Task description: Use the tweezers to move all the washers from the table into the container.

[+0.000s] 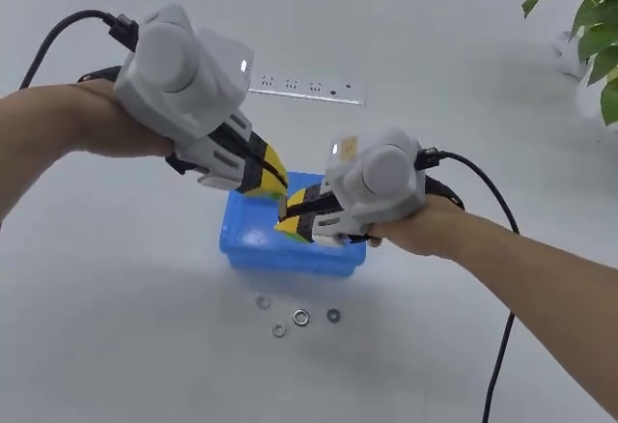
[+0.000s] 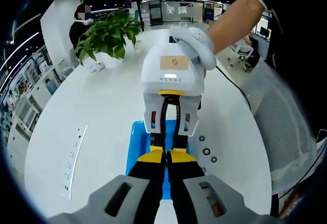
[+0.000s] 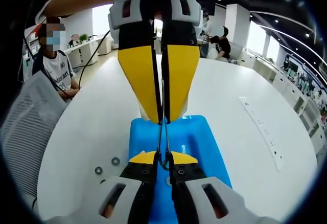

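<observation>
Thin metal tweezers (image 3: 162, 132) run between the two grippers, which meet tip to tip over the blue container (image 1: 253, 247). My left gripper (image 1: 270, 180) reaches down from the upper left, its yellow jaws shut on one end of the tweezers. The right gripper (image 1: 293, 222) faces it from the right, its jaws closed around the other end, where the tweezer arms spread (image 3: 162, 158). Several small metal washers (image 1: 301, 318) lie on the white table just in front of the container. They also appear in the left gripper view (image 2: 206, 151) and the right gripper view (image 3: 116, 160).
A white power strip (image 1: 304, 88) lies behind the container. A potted plant (image 1: 584, 17) stands at the far right. Black cables (image 1: 497, 201) trail from both grippers. People sit at desks in the background (image 3: 51, 60).
</observation>
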{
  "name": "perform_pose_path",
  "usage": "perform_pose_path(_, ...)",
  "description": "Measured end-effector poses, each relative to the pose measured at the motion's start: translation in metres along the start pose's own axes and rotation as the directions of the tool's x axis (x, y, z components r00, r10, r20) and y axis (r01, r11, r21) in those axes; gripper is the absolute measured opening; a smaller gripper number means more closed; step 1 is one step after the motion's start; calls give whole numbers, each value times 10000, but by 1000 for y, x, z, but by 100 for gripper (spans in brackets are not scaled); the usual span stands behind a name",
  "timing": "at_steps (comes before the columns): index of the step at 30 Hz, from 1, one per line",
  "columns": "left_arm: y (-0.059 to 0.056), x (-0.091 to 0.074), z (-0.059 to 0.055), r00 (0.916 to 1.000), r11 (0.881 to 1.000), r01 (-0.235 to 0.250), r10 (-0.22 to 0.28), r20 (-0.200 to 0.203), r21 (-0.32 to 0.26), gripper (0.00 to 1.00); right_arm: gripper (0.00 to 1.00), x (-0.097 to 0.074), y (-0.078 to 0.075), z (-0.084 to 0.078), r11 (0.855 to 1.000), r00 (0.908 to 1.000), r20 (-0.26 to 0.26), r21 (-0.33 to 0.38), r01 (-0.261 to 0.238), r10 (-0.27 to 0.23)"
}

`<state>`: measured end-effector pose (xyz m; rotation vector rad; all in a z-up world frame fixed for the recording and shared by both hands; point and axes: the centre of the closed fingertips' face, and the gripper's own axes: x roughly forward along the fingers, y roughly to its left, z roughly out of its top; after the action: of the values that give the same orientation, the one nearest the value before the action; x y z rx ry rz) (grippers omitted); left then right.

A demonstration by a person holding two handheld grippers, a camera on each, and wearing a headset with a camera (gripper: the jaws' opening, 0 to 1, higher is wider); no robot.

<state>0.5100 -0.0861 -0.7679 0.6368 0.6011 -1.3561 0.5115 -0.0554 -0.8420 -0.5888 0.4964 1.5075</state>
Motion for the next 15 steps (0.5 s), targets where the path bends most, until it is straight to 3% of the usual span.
perform_pose_path(15,0,10,-12,10000,9997,36,-36,-1,-239,5,11,11,3,-12,9989,9980,-416,54,-468,470)
